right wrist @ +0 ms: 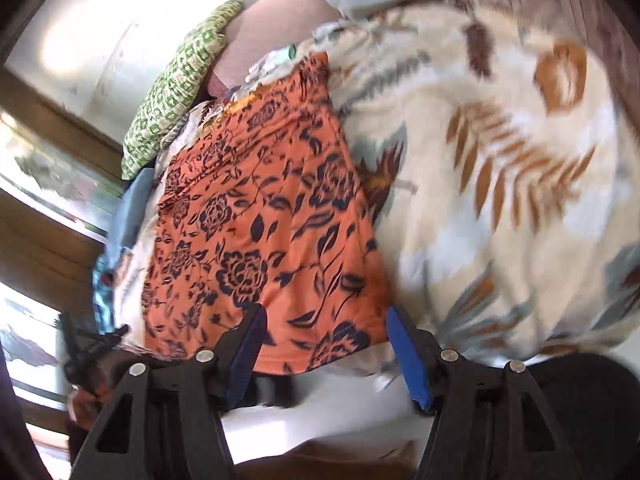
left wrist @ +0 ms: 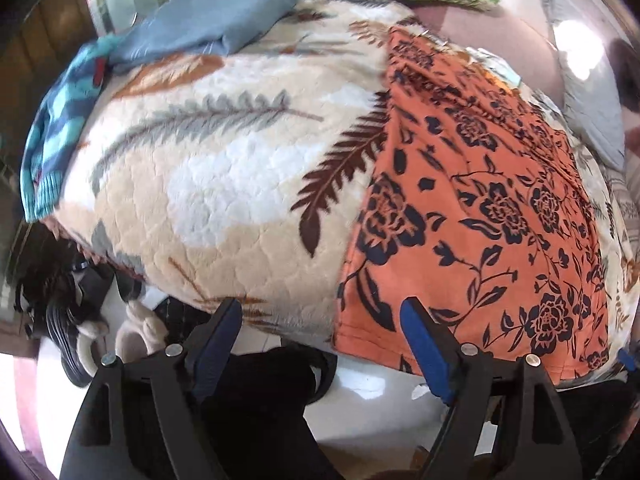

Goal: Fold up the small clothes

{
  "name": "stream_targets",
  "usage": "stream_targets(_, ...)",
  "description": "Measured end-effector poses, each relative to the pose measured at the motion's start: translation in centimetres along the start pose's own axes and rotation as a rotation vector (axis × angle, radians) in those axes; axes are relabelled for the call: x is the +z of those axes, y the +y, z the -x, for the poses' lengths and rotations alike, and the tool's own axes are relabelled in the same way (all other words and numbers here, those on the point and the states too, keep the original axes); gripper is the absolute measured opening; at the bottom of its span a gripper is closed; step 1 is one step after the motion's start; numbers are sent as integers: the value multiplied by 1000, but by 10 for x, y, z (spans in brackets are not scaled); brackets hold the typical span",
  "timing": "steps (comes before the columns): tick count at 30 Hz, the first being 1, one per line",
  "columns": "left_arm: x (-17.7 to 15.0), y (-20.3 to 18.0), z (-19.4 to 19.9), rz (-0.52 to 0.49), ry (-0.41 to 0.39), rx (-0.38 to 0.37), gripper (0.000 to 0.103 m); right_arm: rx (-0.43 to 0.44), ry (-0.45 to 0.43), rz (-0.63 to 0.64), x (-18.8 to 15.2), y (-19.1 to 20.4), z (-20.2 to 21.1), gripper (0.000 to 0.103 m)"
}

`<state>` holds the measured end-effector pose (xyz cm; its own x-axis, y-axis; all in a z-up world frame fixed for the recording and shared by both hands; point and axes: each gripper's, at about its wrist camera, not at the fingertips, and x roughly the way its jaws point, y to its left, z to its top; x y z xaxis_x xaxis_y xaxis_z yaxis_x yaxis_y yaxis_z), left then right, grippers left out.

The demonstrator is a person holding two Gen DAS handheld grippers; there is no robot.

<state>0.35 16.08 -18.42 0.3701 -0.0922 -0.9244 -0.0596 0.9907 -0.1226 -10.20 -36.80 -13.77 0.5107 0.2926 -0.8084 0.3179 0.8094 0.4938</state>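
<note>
Both grippers, left [left wrist: 320,320] and right [right wrist: 324,328], are held spread and empty over the near hem of the orange garment [left wrist: 472,216] laid flat on the blanket [left wrist: 208,168]; a fold seems pending, and its corners must be pinched next.

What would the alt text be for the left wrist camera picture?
An orange floral garment lies flat on a cream leaf-print blanket, near its front edge. The open left gripper hovers over that edge, holding nothing. Folded blue clothes sit at the far left.
</note>
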Motion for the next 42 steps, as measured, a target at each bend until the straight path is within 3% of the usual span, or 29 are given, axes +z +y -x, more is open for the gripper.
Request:
stream_targets(3, 0, 12, -9, 52, 40, -5, 82, -31, 33, -24, -4, -6, -17, 66)
stream_targets(8, -1, 25, -14, 108, 60, -25, 82, -107, 9, -22, -5, -8, -27, 66)
stream_targets(18, 1, -4, -43, 31, 82, -75, 81, -105, 39, 4, -1, -5, -59, 66)
stream_targets(20, 1, -8, -51, 15, 91, -70, 71, -108, 42, 0, -2, -5, -61, 62)
stream_targets(22, 0, -8, -58, 22, 114, -106, 49, -115, 49, 12, -3, -5, -63, 55)
stream_targets(27, 0, -10, -58, 4, 107, -147, 37, -147, 58, 42, -5, -4, -67, 36)
stream_targets(31, 2, -12, -57, -10, 116, -154, 37, -149, 58, 42, -5, -4, -66, 33)
stream_targets(34, 6, -10, -58, 5, 133, -173, 46, -135, 65, 17, -4, -6, -65, 34)
stream_targets(38, 9, -19, -58, -39, 122, -173, 45, -100, 75, 2, -2, -9, -66, 49)
stream_targets(40, 10, -25, -57, -65, 115, -181, 19, -109, 81, 26, -2, -7, -68, 49)
stream_targets(42, 11, -30, -54, -82, 105, -186, 12, -130, 81, 70, -2, -3, -68, 36)
